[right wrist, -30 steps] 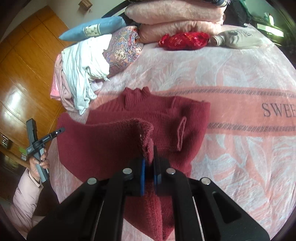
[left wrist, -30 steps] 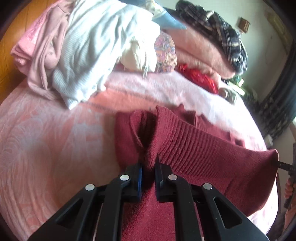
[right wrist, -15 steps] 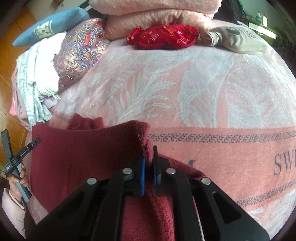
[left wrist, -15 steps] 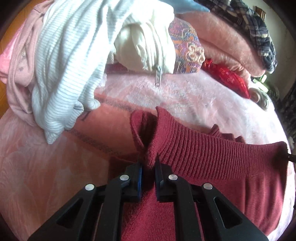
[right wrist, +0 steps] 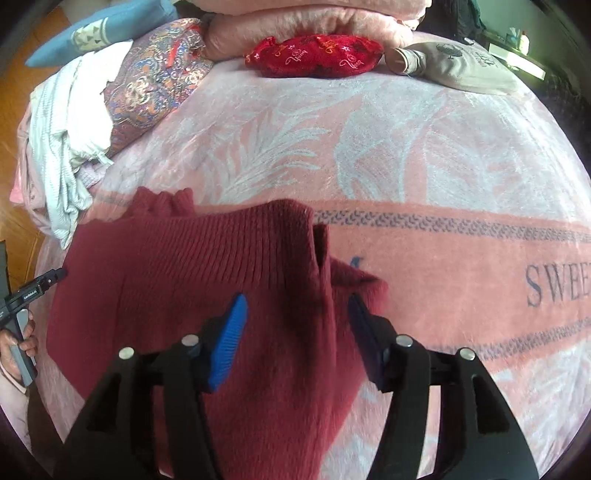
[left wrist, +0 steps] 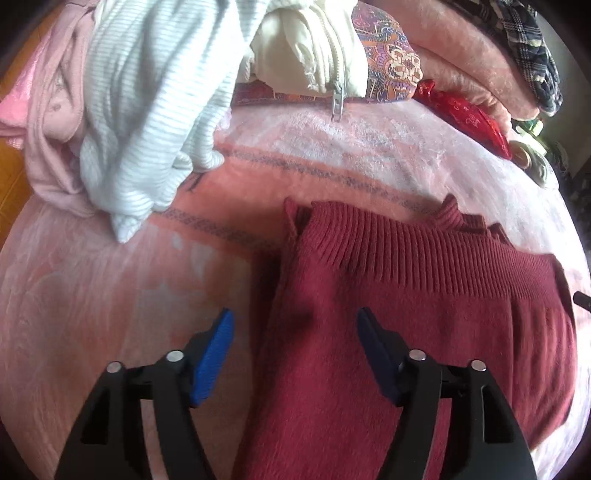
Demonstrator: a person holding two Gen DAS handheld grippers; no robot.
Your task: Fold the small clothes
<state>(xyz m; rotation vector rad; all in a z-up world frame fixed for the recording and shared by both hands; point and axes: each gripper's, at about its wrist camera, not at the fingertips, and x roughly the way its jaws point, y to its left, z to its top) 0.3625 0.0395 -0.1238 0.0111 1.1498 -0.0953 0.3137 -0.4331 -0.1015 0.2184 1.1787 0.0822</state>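
Left wrist view: the left gripper [left wrist: 293, 332] points forward and down over the pink blanket [left wrist: 110, 295], fingers spread wide and holding nothing. The blue pad [left wrist: 212, 360] sits over bare blanket; the opposite finger lies over the red sweater [left wrist: 424, 325]. The sweater lies folded on the blanket directly ahead and to the right of the fingers, its ribbed hem [left wrist: 406, 254] forming the far edge. Ahead and to the left lies a pile holding a white striped garment [left wrist: 147, 110] and a pale pink garment [left wrist: 48, 122]. Straight ahead hangs a cream garment with a zipper pull [left wrist: 337, 99]. Only this view shows the plaid cloth [left wrist: 528, 48], far ahead to the right.

Right wrist view: the right gripper [right wrist: 297, 326] has the same forward-and-down attitude, fingers spread wide, gripping nothing. The sweater [right wrist: 184, 295] lies under and to the left of the fingers; its right edge lies between them. Only this view shows the left gripper [right wrist: 37, 288] from outside, at the sweater's far left edge, and the hand [right wrist: 18, 343] on its handle. Also shown only here: the lettering "SWEE" [right wrist: 557, 282] to the right, and a grey garment [right wrist: 461, 66] and a blue pillow [right wrist: 99, 29] far ahead. A red pouch [right wrist: 314, 55] and a patterned cushion [right wrist: 155, 81] appear in both views.
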